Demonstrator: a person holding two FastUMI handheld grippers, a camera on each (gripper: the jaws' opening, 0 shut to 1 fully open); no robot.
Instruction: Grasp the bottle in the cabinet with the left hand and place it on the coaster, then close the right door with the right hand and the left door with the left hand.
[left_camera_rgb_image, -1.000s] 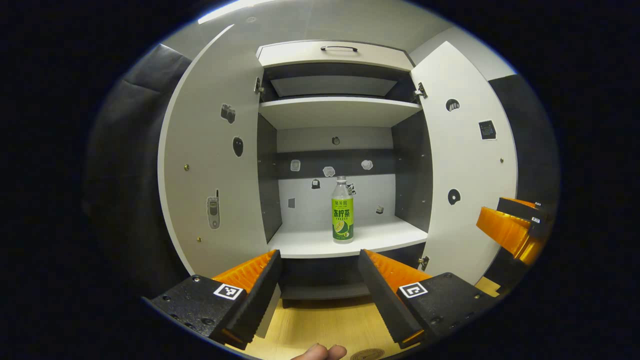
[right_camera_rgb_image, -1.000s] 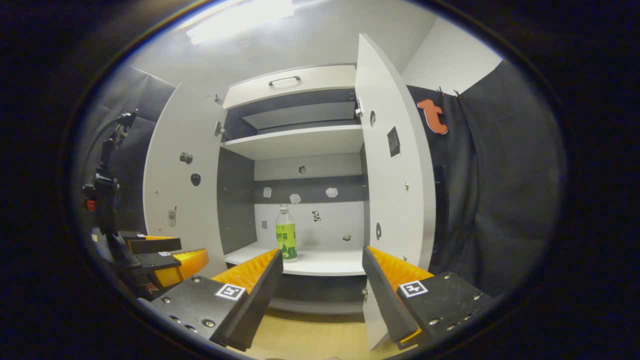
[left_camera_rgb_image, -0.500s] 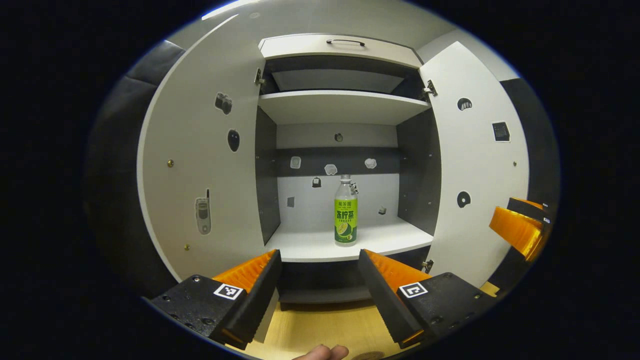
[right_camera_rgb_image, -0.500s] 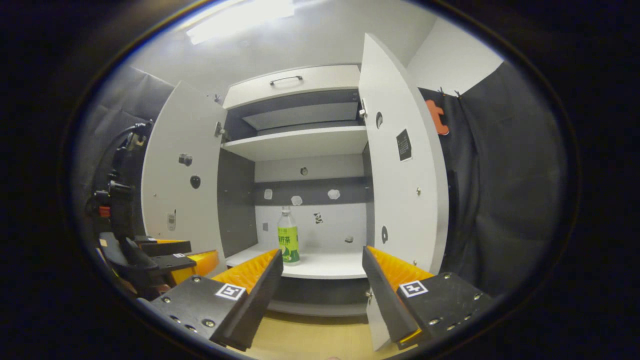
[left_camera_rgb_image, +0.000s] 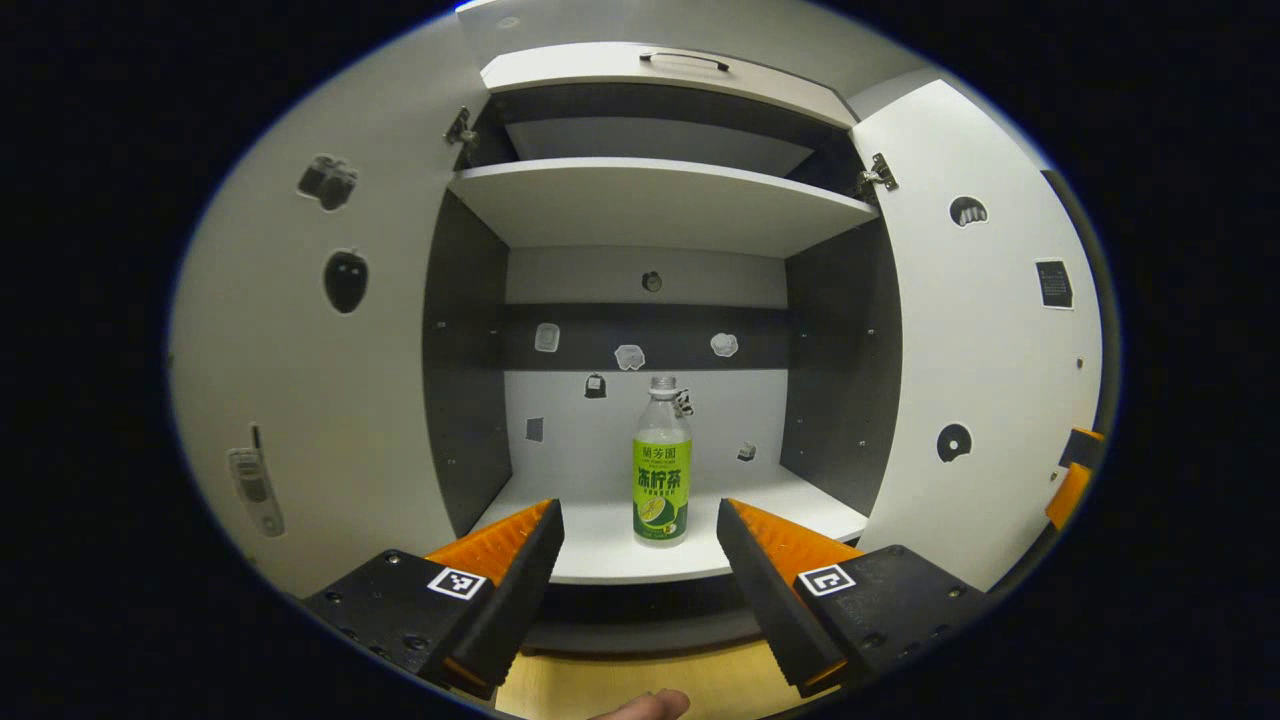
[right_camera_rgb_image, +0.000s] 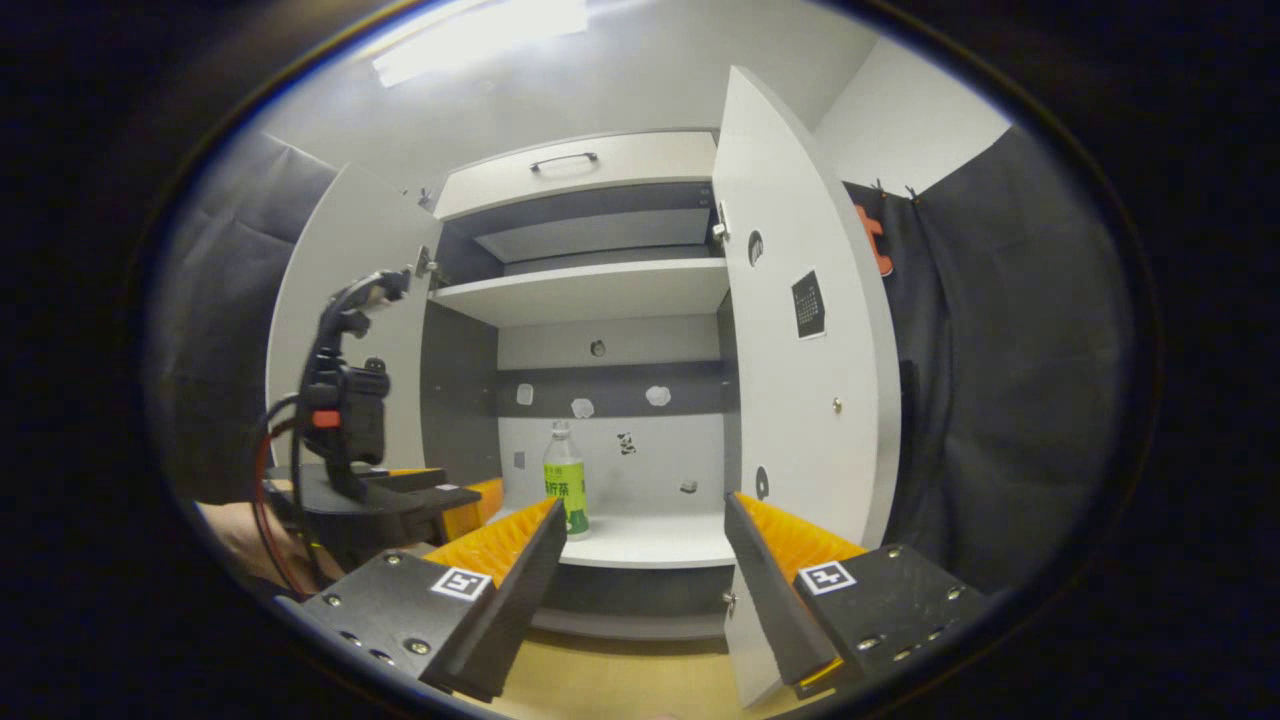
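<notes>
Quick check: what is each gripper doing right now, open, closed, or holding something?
Left gripper: open, holding nothing, bottle ahead.
Right gripper: open, holding nothing.

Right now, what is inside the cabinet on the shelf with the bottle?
The bottle stands upright, alone on the lower shelf; small stickers dot the back wall behind it. The patch of wall behind the bottle is hidden.

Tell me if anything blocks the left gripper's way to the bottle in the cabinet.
Nothing visible does. The bottle stands upright and alone on the lower shelf, both doors swung wide, and the left gripper is open in front of it with only bare shelf between its fingers and the bottle.
</notes>
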